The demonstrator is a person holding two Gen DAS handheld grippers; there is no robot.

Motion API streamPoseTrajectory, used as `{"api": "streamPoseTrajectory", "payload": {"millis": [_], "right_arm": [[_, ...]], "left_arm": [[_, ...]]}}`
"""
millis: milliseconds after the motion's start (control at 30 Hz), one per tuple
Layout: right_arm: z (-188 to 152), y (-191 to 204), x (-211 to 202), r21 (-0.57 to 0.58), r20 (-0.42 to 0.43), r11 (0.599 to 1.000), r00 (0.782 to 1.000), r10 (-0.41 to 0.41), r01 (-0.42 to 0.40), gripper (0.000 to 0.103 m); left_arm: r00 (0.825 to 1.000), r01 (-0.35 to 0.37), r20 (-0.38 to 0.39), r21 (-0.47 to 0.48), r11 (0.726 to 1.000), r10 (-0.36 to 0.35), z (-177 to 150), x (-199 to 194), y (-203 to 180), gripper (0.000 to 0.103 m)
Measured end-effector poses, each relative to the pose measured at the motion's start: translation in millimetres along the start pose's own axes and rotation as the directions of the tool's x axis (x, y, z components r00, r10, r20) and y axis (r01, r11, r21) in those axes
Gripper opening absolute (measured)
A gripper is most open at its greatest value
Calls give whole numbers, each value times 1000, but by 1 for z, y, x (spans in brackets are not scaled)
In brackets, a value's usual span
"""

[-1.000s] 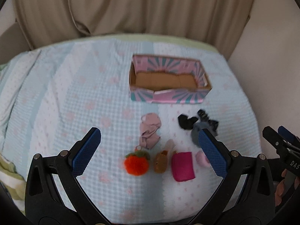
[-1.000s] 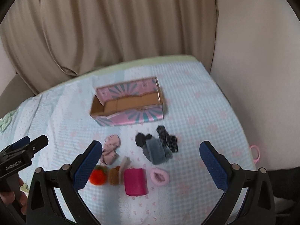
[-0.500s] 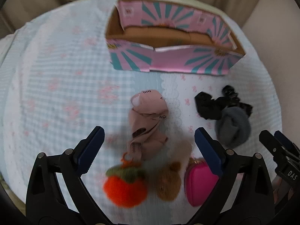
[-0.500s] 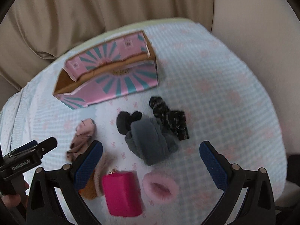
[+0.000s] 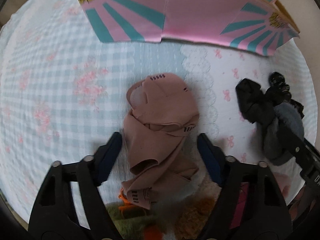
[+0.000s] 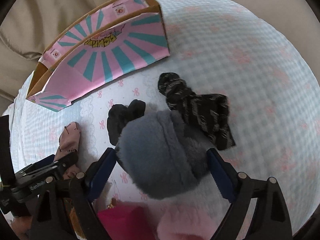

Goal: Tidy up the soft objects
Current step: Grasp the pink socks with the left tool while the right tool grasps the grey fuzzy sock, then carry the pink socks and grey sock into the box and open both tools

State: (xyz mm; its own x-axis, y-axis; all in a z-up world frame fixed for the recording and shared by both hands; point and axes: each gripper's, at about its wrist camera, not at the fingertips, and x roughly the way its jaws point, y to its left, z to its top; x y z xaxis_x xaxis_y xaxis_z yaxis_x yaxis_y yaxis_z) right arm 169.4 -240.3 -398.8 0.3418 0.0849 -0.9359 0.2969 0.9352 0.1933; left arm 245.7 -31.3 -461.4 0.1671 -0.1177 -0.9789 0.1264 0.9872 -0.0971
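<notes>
Checked bedspread [image 5: 50, 92], left hand-held gripper [image 5: 160, 156] closing round tan sock [image 5: 160, 124], gaps remain

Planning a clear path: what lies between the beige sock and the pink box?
Nothing: in the left wrist view only bare checked bedspread separates the beige sock from the pink box.

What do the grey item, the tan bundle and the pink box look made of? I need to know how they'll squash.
Grey item: plush fleece, by its fuzzy matte nap; likely squashes easily. Tan bundle: thin, smooth stretch knit, probably socks, given soft folds and dark stitch marks. Pink box: printed cardboard, slightly glossy outside, with brown raw board at its edges; stiffer.
</notes>
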Motion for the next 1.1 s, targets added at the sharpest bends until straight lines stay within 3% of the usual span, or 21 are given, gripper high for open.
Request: {"api": "streamPoseTrajectory", "payload": {"millis": [300, 567, 933, 1100], "right_arm": [[9, 6, 13, -45, -18, 999, 1000, -4, 3, 67], [5, 8, 4, -63, 12, 998, 1000, -8, 9, 49], [-4, 8, -42, -58, 84, 998, 996, 36, -31, 47], [-3, 20, -85, -80, 127, 996, 991, 47, -37, 47]], "left_arm": [[1000, -4, 1, -17, 1000, 4, -7, 4, 14, 29], [999, 16, 35, -3, 1000, -16, -13, -31, 32, 26], [992, 25, 127, 2, 1000, -26, -25, -114, 38, 26], [982, 41, 187, 7, 999, -41, -43, -170, 13, 26]]}}
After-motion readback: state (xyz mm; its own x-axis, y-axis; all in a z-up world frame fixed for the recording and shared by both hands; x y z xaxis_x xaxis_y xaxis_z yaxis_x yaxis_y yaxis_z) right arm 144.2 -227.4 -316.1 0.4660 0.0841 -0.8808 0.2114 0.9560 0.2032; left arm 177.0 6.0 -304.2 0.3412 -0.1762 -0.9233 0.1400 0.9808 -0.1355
